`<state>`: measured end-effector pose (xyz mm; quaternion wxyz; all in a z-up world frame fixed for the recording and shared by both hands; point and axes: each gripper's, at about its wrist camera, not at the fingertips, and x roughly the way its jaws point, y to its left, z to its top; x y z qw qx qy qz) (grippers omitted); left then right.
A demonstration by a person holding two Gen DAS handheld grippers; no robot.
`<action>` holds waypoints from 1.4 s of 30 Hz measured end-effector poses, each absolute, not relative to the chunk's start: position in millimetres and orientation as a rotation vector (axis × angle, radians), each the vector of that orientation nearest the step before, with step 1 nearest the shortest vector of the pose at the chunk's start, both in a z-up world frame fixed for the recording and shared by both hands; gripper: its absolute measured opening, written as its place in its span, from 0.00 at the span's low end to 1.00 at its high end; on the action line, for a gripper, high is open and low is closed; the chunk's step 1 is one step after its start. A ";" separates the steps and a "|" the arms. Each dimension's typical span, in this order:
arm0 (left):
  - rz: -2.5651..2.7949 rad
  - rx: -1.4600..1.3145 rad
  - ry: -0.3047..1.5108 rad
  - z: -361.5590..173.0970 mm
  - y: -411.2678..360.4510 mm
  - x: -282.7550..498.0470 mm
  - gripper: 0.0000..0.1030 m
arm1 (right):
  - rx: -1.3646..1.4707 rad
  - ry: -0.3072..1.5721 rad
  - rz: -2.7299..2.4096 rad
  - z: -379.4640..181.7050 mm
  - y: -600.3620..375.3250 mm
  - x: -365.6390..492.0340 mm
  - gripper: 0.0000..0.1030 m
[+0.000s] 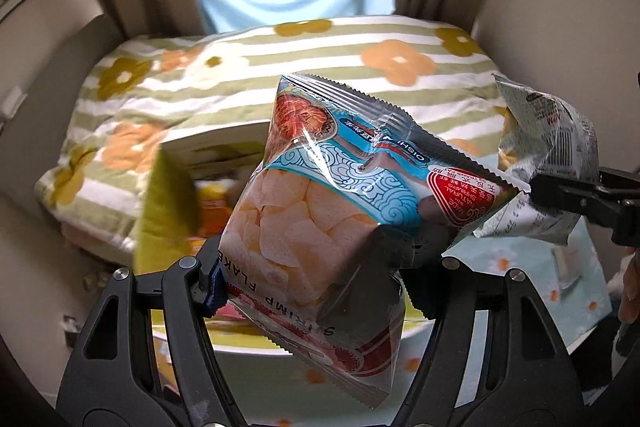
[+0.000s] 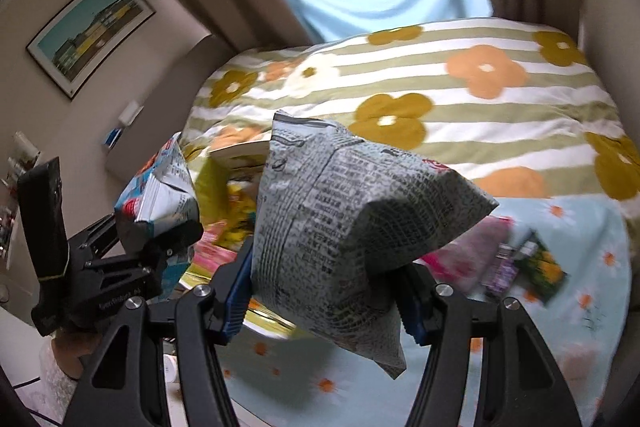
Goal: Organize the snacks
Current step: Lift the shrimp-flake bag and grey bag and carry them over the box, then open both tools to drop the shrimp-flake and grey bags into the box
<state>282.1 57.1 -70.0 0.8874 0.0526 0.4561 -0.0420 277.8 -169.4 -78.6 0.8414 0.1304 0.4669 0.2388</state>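
My left gripper is shut on a shrimp flakes bag, blue and red with pale chips printed on it, held in the air above a white box. My right gripper is shut on a silver-grey snack bag, its printed back facing me, also held up. In the left wrist view the grey bag and right gripper show at the right edge. In the right wrist view the shrimp bag and left gripper show at the left.
The box with a green flap holds blurred yellow and pink snack packs. More packs lie on the light blue daisy cloth at the right. A striped flowered duvet lies behind. Curtains and window are beyond.
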 end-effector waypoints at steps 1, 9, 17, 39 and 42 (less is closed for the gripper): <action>-0.080 0.110 0.951 -71.5 65.2 283.1 0.64 | 0.276 0.990 0.515 -80.6 -155.1 281.7 0.56; -0.061 0.111 1.027 -96.8 146.7 317.7 0.64 | 0.255 1.026 0.539 -100.6 -75.1 302.3 0.56; -0.113 0.136 1.126 -139.7 161.8 355.7 0.65 | 0.191 1.082 0.470 -122.8 -47.6 311.7 0.56; -0.010 -0.003 1.125 -148.5 190.4 317.5 1.00 | -0.022 1.112 0.493 -142.4 -32.4 313.4 0.90; 0.001 -0.006 1.125 -148.6 189.9 310.6 1.00 | -0.043 1.057 0.469 -142.1 -33.5 307.5 1.00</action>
